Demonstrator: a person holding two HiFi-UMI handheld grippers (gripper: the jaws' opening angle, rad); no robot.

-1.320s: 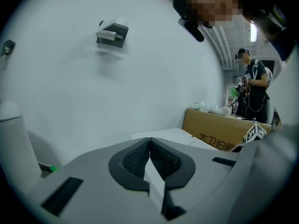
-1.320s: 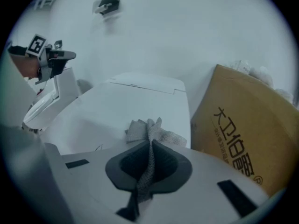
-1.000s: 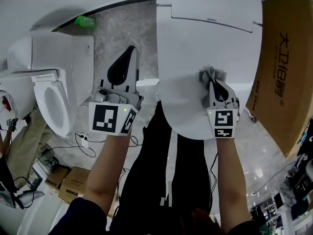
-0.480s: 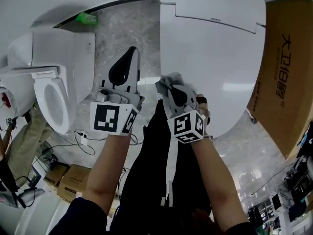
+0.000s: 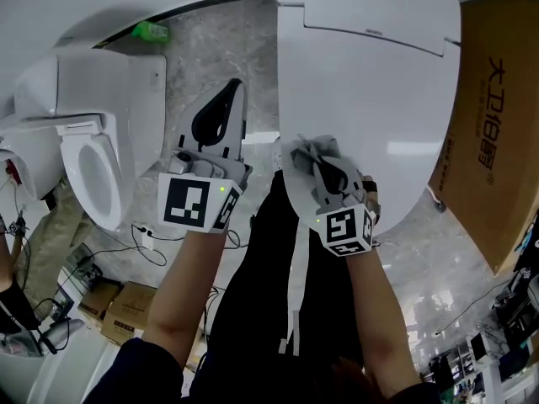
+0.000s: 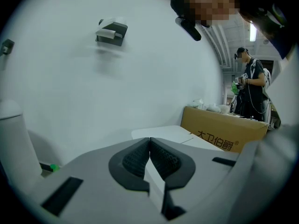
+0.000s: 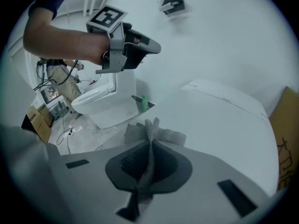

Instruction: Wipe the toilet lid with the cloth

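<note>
The right gripper (image 7: 149, 164) is clamping a grey knitted cloth (image 7: 156, 133). A narrow fold is running back between the closed jaws, and the loose bulk is bunching just ahead of the tips, so that fabric rather than plastic is meeting the surface. Directly under that bunch, the white toilet lid (image 7: 224, 120) is lying shut, and the cloth is touching it near the front-left edge. Judged from this placement, a wiping stroke is under way, with most of the lid stretching ahead and to the right of the jaws. To the left of this gripper, the left gripper (image 6: 149, 160) is holding its jaws together on nothing and is raised clear of the lid, probably to leave the wiping path free. Farther left, a second toilet (image 5: 84, 141) and a green bottle (image 5: 150, 32) are standing. Far to the right, a cardboard box (image 5: 493, 133) is flanking the lid.
</note>
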